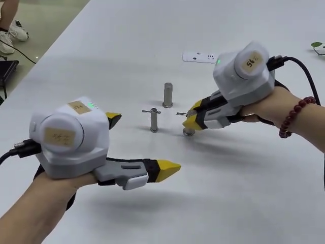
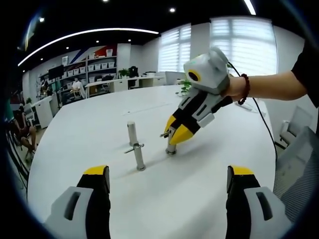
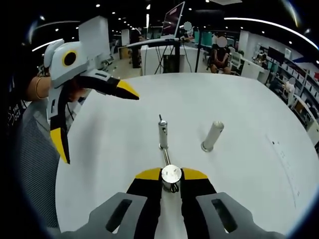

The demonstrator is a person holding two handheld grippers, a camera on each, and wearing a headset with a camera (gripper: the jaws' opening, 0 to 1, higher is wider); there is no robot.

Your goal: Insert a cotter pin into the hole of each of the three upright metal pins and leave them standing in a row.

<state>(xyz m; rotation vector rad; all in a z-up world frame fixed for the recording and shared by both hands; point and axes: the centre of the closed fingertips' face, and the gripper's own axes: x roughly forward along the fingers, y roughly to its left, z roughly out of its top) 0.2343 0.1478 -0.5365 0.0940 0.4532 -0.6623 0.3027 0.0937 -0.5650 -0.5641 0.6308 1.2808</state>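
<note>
Three upright metal pins stand on the white table (image 1: 244, 193). The far pin (image 1: 167, 95) (image 3: 213, 136) is bare. A cotter pin (image 1: 151, 111) crosses the top of the middle pin (image 1: 154, 122) (image 2: 139, 158). My right gripper (image 1: 192, 119) (image 3: 171, 174) sits at the top of the near pin (image 1: 189, 131) (image 3: 171, 175), shut on a cotter pin (image 1: 180, 114) (image 3: 167, 157) whose end pokes out past that pin. My left gripper (image 1: 142, 143) (image 2: 168, 172) hovers open, with nothing between its fingers, in front of and to the left of the pins.
A white power strip (image 1: 200, 57) lies at the back of the table. A green leaf (image 1: 317, 46) shows at the far right edge. The table's left edge runs diagonally, with floor and a person's shoes (image 1: 12, 35) beyond.
</note>
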